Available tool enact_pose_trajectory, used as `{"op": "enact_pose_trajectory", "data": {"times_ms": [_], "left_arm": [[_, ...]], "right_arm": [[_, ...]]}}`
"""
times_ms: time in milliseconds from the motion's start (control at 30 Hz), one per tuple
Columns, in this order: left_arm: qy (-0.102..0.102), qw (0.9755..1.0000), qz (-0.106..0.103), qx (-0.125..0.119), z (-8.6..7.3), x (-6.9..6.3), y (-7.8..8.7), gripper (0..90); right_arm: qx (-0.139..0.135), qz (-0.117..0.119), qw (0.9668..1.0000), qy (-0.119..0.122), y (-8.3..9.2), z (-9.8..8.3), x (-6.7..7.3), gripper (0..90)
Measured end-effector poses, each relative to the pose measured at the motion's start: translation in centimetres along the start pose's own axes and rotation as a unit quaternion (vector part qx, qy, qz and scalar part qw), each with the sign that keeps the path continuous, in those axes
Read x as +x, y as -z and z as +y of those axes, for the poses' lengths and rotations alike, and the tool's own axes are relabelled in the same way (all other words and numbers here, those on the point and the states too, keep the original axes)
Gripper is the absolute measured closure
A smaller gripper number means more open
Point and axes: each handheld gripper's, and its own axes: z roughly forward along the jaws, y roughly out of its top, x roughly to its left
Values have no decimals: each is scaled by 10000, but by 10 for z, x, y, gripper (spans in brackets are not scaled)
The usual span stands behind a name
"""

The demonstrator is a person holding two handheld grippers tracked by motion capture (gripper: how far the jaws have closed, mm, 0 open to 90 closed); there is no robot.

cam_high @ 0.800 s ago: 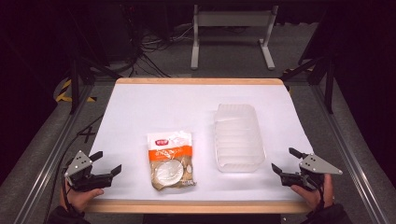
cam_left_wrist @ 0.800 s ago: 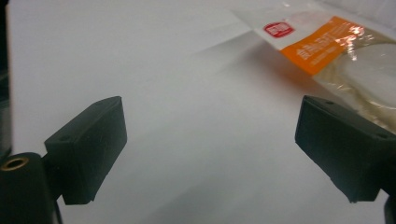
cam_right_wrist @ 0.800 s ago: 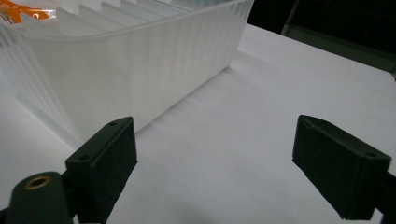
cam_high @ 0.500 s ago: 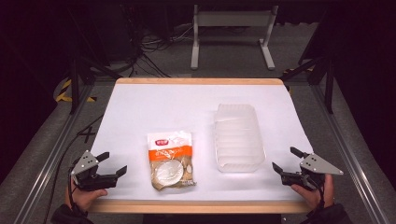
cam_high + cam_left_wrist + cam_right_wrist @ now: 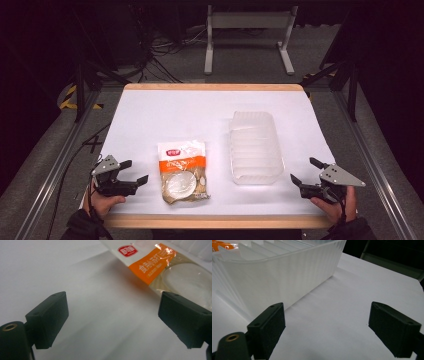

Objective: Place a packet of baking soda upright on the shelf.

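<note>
A flat snack bag (image 5: 182,171) with an orange band and a white top lies on the white table, left of centre near the front. My left gripper (image 5: 135,172) is open just left of the bag, jaws wide apart and nothing between them. In the left gripper view the bag (image 5: 165,267) lies ahead at the upper right, beyond my left gripper (image 5: 112,322). A clear ribbed plastic bin (image 5: 254,147) stands right of the bag. My right gripper (image 5: 304,171) is open to the bin's right, near the front corner. In the right gripper view the bin's wall (image 5: 279,282) rises ahead of my right gripper (image 5: 327,327).
The white table surface (image 5: 170,117) has a wooden front edge (image 5: 210,221). Metal rails run along both sides. A grey metal stand (image 5: 247,35) and cables sit on the floor behind the table.
My left gripper has moved right, toward the bag. The right gripper has barely moved.
</note>
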Motion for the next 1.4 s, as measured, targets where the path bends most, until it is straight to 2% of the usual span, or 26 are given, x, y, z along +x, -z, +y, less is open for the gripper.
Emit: {"op": "enact_pose_trajectory", "data": {"times_ms": [100, 167, 233, 267, 333, 433, 567, 600, 633, 667, 700, 733, 767, 800, 833, 900, 933, 1000, 1033, 1067, 1100, 1233, 1267, 1300, 1367, 1400], "left_arm": [[11, 9995, -298, 62, 7, -4, -13, 102], [155, 9980, -604, 124, 14, -8, -25, 104], [153, 9975, -676, 154, 16, -9, -29, 112], [192, 9960, -826, 282, 22, -13, -41, 117], [191, 9957, -845, 340, 26, -13, -47, 119], [422, 9929, -1029, 418, 33, -14, -60, 137], [420, 9913, -1002, 737, 41, -16, -79, 157], [483, 9899, -1109, 736, 43, -16, -85, 153], [483, 9899, -1109, 736, 43, -16, -85, 143], [552, 9877, -1246, 760, 47, -16, -90, 148], [552, 9877, -1246, 760, 47, -16, -90, 157], [598, 9865, -1329, 751, 48, -15, -93, 157], [682, 9840, -1480, 716, 51, -14, -96, 184], [676, 9832, -1542, 711, 52, -14, -97, 207], [598, 9829, -1604, 680, 52, -14, -98, 239], [614, 9825, -1623, 670, 52, -14, -99, 310], [641, 9806, -1741, 626, 52, -13, -99, 389], [530, 9785, -1873, 687, 51, -16, -99, 558], [530, 9785, -1873, 687, 51, -16, -99, 619], [428, 9789, -1841, 778, 52, -19, -100, 619], [395, 9787, -1845, 807, 52, -20, -101, 703], [261, 9811, -1771, 731, 54, -22, -101, 868], [223, 9815, -1761, 718, 54, -24, -100, 890], [126, 9831, -1691, 696, 55, -27, -99, 895], [4, 9846, -1637, 614, 57, -31, -95, 896], [-9, 9851, -1622, 568, 57, -32, -93, 896]], "right_arm": [[23, 18, 10000, 10, -1, 0, 1, 143], [33, 29, 10000, 23, -1, 0, 1, 143], [32, 37, 10000, 29, -1, 0, 2, 142], [34, 46, 10000, 43, -1, 0, 2, 142], [36, 49, 10000, 43, -1, 0, 2, 142], [29, 45, 10000, 40, -1, 0, 1, 142], [33, 90, 10000, 29, -1, -1, 0, 141], [31, 106, 9999, 29, -1, -1, 0, 140], [31, 106, 9999, 29, -1, -1, 0, 140], [33, 130, 9999, 45, -1, 0, 1, 139], [37, 147, 9999, 54, -1, 0, 1, 137], [37, 147, 9999, 54, -1, 0, 1, 137], [49, 229, 9997, 70, -1, 0, 2, 134], [64, 255, 9996, 88, -2, 0, 3, 133], [80, 270, 9995, 106, -2, 0, 3, 133], [70, 290, 9995, 115, -2, 0, 3, 133], [55, 334, 9994, 101, -2, 0, 3, 132], [61, 359, 9993, 83, -2, 0, 3, 132], [61, 359, 9993, 83, -2, 0, 3, 132], [60, 368, 9993, 75, -2, 0, 3, 132], [58, 387, 9992, 62, -2, 0, 2, 133], [36, 425, 9991, -1, -2, 0, 2, 132], [38, 432, 9991, -11, -2, 0, 2, 133], [47, 420, 9991, -13, -2, 0, 1, 133], [48, 419, 9991, -22, -2, 0, 1, 133], [51, 409, 9991, -19, -2, 0, 1, 133]]}}
